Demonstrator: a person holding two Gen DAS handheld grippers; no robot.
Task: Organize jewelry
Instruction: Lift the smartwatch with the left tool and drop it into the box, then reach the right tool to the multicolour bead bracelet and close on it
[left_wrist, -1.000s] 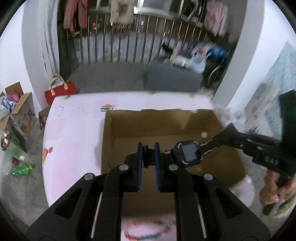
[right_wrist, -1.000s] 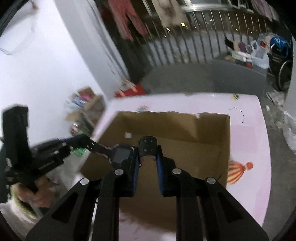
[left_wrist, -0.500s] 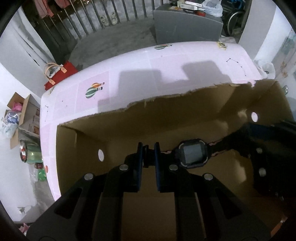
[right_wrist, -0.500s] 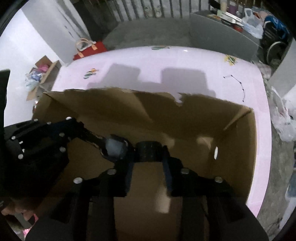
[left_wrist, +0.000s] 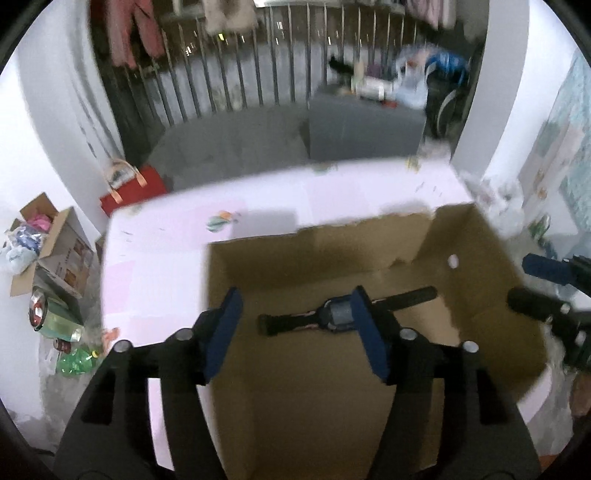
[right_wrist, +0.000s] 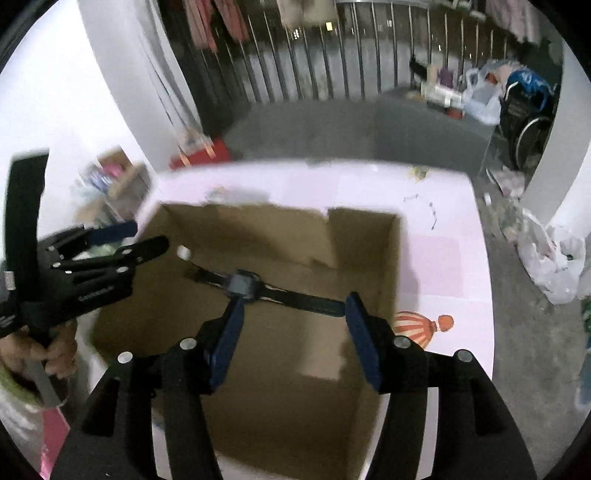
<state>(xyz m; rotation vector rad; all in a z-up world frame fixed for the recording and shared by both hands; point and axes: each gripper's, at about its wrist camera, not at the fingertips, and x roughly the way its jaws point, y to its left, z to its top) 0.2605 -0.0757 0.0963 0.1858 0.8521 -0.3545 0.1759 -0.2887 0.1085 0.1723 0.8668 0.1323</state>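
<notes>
Now my left gripper (left_wrist: 295, 332) and right gripper (right_wrist: 293, 334) are opening, holding nothing; the watch (left_wrist: 338, 314) lies flat inside the cardboard box (left_wrist: 476, 236) (stowed, I judge), with other jewelry unseen.

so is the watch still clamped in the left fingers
No, the watch lies flat on the floor of the cardboard box, and the left gripper is opening with its fingers clear of the strap.

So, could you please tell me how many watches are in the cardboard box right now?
1. The watch lies flat on the floor of the cardboard box, strap stretched out. The near part of the box is hidden behind the grippers.
</notes>
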